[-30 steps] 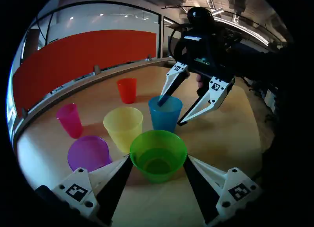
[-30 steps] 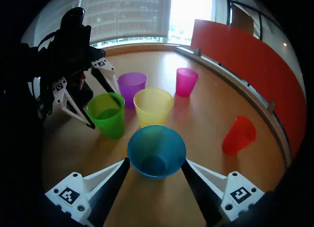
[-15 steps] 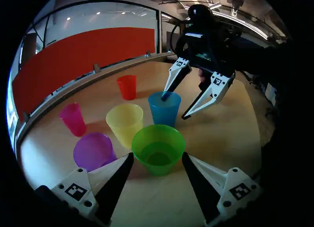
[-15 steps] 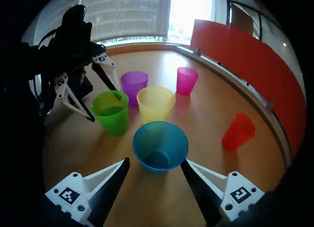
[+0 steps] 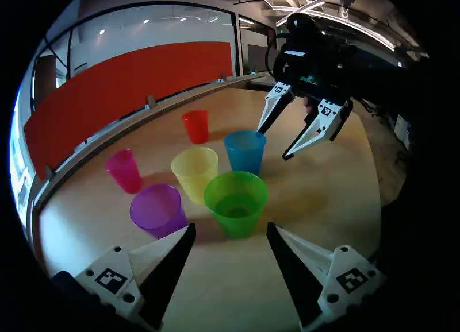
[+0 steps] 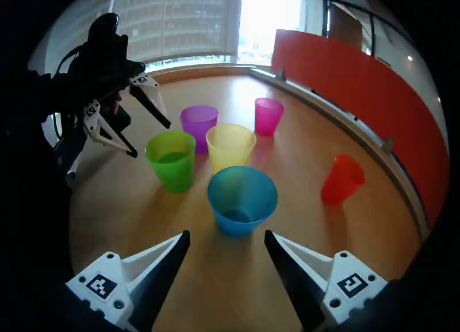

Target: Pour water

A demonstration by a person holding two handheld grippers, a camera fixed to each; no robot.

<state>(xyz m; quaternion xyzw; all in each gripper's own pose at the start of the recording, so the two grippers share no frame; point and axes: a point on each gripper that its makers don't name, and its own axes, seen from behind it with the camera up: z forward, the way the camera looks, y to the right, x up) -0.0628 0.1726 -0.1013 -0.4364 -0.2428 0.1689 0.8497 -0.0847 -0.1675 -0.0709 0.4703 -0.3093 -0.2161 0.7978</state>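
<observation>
Six plastic cups stand on a wooden table point(image 5: 322, 188). The green cup point(image 5: 236, 203) point(image 6: 171, 159), with some liquid in its bottom, stands just ahead of my left gripper point(image 5: 229, 227), which is open and empty. A blue cup point(image 6: 241, 200) point(image 5: 245, 151) stands upright just beyond the tips of my right gripper point(image 6: 227, 234), also open and empty. In the left gripper view the right gripper point(image 5: 272, 144) hangs behind the blue cup. In the right gripper view the left gripper point(image 6: 152, 141) hovers left of the green cup.
Between and behind the two cups stand a yellow cup point(image 5: 195, 166), a purple cup point(image 5: 156, 208), a magenta cup point(image 5: 123, 170) and a red cup point(image 5: 196, 126). A raised ledge and a red panel point(image 5: 126, 85) border the table's far side. Windows point(image 6: 172, 22) lie behind.
Both grippers have drawn back from the cups. The green and blue cups, earlier between the fingers, now stand ahead of the fingertips. No cup has moved.
</observation>
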